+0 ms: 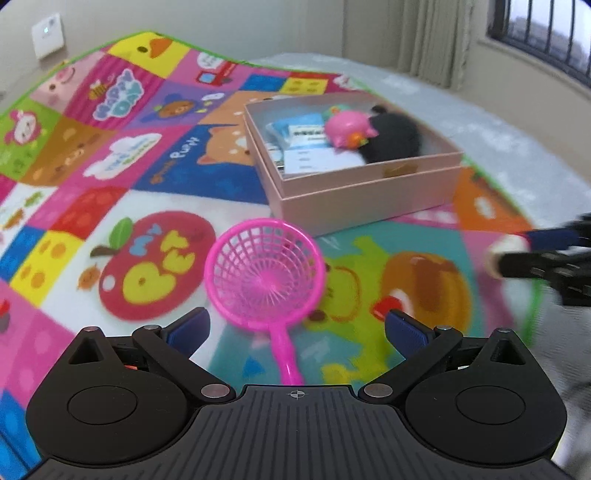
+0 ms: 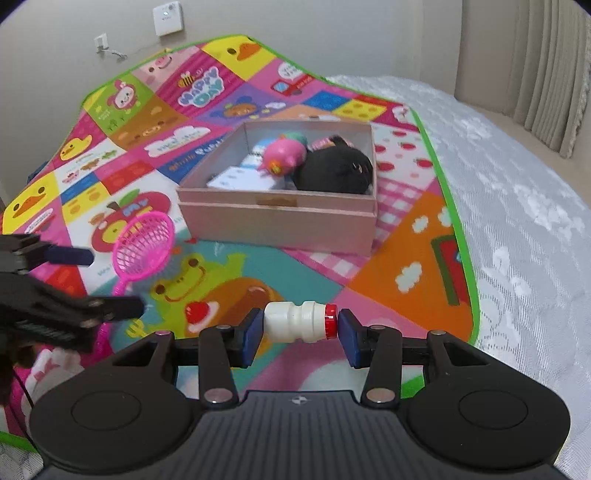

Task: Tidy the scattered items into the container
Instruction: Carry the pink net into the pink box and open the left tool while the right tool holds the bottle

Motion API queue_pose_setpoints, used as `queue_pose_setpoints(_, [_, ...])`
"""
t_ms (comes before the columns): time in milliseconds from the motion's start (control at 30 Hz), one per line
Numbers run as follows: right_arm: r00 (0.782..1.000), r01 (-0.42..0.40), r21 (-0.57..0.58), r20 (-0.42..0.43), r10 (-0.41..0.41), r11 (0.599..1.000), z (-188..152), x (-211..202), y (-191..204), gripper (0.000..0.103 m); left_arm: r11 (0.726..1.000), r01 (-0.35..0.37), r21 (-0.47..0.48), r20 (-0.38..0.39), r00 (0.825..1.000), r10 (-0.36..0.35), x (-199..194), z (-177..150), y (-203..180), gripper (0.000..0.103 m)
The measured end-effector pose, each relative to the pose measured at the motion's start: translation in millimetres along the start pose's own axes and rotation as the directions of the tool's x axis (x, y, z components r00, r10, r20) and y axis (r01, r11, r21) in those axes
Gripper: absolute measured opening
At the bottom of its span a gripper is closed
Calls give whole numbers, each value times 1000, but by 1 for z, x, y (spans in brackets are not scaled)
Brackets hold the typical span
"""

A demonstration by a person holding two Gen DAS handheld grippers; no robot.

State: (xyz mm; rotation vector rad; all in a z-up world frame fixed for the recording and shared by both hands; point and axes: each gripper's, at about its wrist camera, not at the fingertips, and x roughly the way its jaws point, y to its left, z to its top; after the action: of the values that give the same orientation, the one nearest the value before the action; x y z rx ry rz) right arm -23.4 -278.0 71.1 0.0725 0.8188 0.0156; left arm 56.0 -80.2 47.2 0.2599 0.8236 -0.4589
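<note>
A pink toy net (image 1: 264,273) lies on the colourful play mat (image 1: 122,155), handle toward me. My left gripper (image 1: 295,328) is open, its fingers on either side of the handle, not touching it. The net also shows in the right wrist view (image 2: 146,242). My right gripper (image 2: 299,330) is shut on a small white bottle with a red cap (image 2: 299,321), held sideways above the mat. The pink box (image 2: 280,218) stands ahead, holding a pink pig toy (image 2: 282,155), a black plush (image 2: 334,168) and white and blue packets (image 2: 240,179). The box also shows in the left wrist view (image 1: 369,195).
The mat lies on a bed with a white lace cover (image 2: 517,206). A wall with a switch plate (image 2: 168,16) is behind; curtains (image 2: 546,74) hang at the right. The left gripper shows at the left edge of the right wrist view (image 2: 55,291).
</note>
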Motion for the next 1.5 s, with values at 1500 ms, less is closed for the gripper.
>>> queue_pose_setpoints(1500, [962,93,-74,263,-71,993,121,27,-15,44,954,274,-126,207,947,-244,67,212,3,93])
